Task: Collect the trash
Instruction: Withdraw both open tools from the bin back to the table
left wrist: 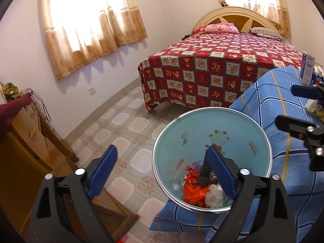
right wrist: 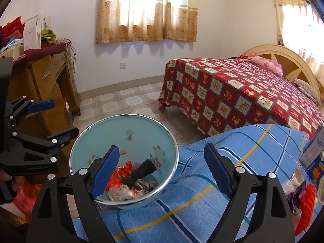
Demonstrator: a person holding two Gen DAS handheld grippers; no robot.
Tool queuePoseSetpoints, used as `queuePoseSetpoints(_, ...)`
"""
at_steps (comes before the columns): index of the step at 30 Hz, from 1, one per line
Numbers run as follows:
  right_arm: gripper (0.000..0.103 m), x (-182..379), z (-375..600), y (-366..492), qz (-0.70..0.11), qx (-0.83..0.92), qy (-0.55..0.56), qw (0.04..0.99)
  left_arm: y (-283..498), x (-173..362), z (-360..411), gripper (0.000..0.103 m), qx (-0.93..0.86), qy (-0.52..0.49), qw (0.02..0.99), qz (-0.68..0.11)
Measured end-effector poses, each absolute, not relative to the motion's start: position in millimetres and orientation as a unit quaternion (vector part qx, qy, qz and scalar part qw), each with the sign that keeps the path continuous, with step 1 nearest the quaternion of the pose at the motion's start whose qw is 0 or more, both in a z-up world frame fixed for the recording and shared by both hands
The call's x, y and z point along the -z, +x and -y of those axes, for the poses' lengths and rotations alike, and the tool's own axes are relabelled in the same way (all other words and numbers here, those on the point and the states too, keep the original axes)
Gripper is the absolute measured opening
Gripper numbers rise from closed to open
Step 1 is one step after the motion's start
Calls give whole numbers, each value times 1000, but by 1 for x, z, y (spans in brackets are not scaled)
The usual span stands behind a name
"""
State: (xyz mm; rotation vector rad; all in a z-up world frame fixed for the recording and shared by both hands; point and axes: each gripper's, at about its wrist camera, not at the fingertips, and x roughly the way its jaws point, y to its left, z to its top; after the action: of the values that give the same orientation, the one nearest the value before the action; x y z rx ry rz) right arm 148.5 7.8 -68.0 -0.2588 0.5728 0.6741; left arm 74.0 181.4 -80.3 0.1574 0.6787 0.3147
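Both hand-held grippers gape empty over the bin!
Left hand-held gripper [left wrist: 162,174] and right hand-held gripper [right wrist: 162,174], ribbed blue pads [left wrist: 104,172] spread; crinkled red foil wrapper [left wrist: 192,190], black mesh sleeve [right wrist: 139,173], clear plastic lie inside the round teal bin [left wrist: 232,125].

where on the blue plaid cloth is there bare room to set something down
The blue plaid cloth lies bare between the teal bin and the carton, up to its far edge facing the red bed. The right side is crowded: carton, wrappers and orange rope.
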Motion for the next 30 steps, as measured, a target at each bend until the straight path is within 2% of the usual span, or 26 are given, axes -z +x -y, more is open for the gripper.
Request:
queuePoseSetpoints(11,87,58,51,123,-270,-283,-110,914,77,91,-155,97,-110,59,928,-352)
queuePoseSetpoints(19,89,55,153,93,-276,-188,-71,940,87,115,-94,97,-29,84,918,-386)
queuePoseSetpoints(30,90,79,270,54,-300,-73,-15,951,84,109,3,97,67,119,924,-356)
